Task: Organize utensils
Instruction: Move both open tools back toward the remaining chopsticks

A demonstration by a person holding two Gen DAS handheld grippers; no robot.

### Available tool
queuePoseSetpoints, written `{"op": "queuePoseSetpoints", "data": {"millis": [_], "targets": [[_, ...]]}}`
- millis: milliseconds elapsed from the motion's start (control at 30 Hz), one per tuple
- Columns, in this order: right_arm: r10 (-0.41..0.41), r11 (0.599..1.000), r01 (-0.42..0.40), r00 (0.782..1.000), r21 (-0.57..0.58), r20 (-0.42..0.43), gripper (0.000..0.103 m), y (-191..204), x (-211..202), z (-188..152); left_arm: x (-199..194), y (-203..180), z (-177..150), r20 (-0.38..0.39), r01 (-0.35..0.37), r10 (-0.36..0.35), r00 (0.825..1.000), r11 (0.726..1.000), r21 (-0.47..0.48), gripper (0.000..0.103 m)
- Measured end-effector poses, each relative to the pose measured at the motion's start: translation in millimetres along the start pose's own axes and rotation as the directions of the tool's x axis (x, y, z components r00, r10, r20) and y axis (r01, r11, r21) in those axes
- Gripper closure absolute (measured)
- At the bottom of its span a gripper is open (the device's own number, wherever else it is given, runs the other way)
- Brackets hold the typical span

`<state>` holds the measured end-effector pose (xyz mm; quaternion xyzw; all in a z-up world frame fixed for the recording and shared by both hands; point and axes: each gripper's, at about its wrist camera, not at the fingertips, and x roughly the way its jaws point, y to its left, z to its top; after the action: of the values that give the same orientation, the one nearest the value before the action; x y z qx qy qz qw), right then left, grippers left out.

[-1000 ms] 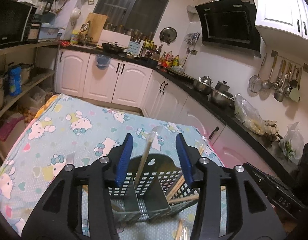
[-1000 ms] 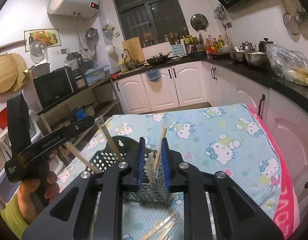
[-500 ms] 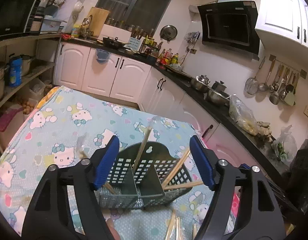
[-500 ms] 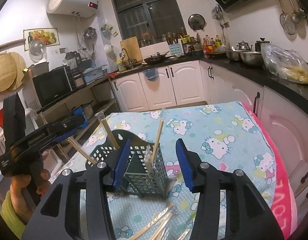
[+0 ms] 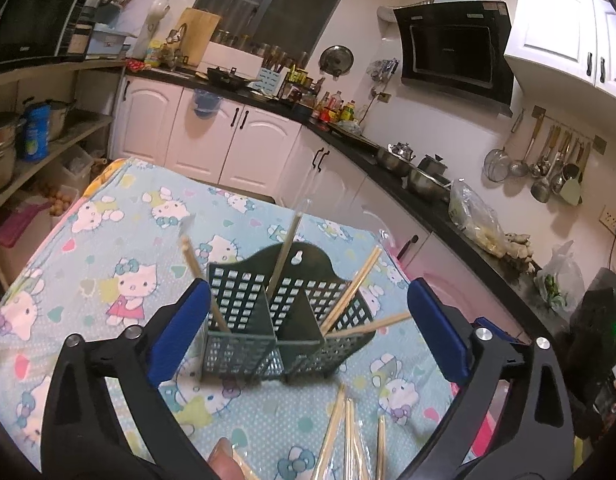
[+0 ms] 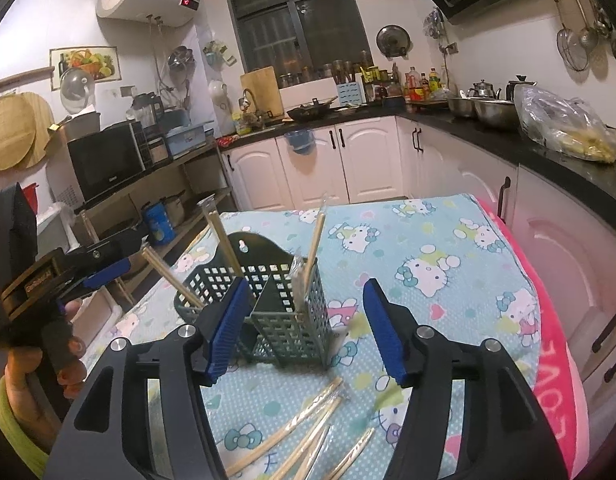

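A dark green slotted utensil holder (image 5: 244, 312) (image 6: 292, 320) stands on the cartoon-cat tablecloth. Several chopsticks lean in its compartments, one wrapped stick (image 5: 286, 248) rising at the middle and another (image 6: 313, 248) at the near corner. My left gripper (image 5: 308, 332) has its jaws opening wide; the holder shows beyond the blue pads, which touch nothing. My right gripper (image 6: 306, 326) has its jaws opening too, its pads apart from the holder's corner. More wrapped chopsticks (image 5: 347, 432) (image 6: 308, 432) lie loose on the cloth in front of the holder.
A hand (image 6: 48, 356) holds the left gripper's handle at the left of the right wrist view. The table (image 6: 447, 240) ends in a pink edge (image 6: 555, 360) at the right. White cabinets and a black counter with pots and a bag run behind and to the right.
Both grippers have opened and drawn back from the holder. The chopsticks that stood between their pads now lean free in the holder. More loose chopsticks show at the bottom.
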<state>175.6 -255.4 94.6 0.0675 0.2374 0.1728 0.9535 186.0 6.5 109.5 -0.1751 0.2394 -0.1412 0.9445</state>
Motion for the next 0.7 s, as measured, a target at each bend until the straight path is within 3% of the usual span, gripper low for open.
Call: {"op": "queuePoseSetpoints", "data": {"millis": [700], "targets": [[-0.024, 0.998, 0.022, 0.999, -0.054, -0.028, 0.045, 12.3, -28.7, -32.1, -31.2, 20.1, -39.6, -0.048, -0.040, 0.038, 0.998, 0.999, -0.030, 0.012]]}}
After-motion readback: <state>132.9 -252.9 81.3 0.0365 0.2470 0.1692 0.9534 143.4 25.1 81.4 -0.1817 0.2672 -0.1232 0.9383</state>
